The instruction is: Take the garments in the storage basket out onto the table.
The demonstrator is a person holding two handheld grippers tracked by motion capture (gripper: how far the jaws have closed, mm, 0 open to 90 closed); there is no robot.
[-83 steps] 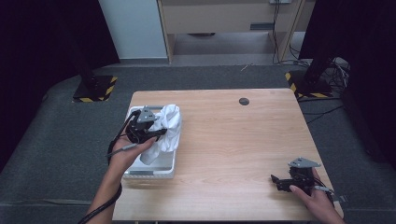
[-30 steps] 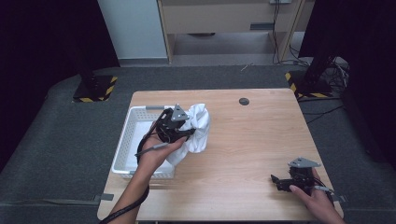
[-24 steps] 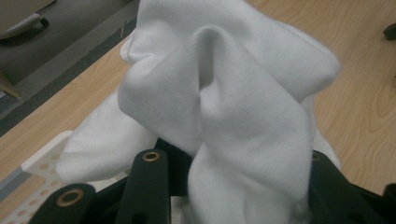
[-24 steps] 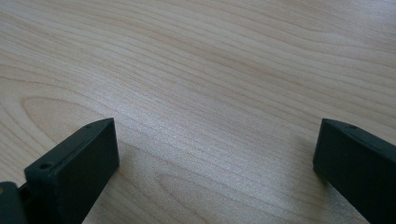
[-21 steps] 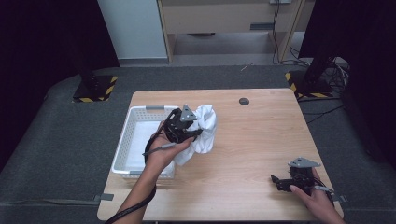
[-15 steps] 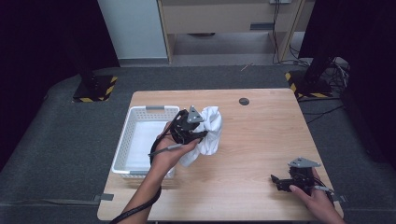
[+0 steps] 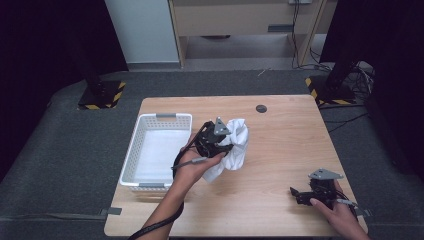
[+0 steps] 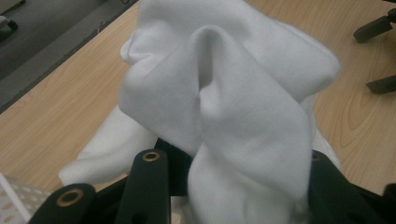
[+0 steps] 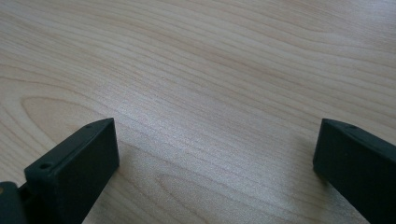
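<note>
On the wooden table [image 7: 280, 150], at three o'clock of the white basket [image 7: 145, 150], a bunched white cloth [image 7: 234, 147] hangs with its long axis running twelve to six. The left gripper [image 7: 220, 142] clamps its upper folds, forearm reaching in from seven o'clock. At five o'clock, the right gripper [image 7: 299, 192] rests low, jaws spread wide over bare wood.

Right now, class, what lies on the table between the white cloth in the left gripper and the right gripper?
Nothing: in the high view, only bare wooden table separates the white cloth, held by the left gripper, from the right gripper.
</note>
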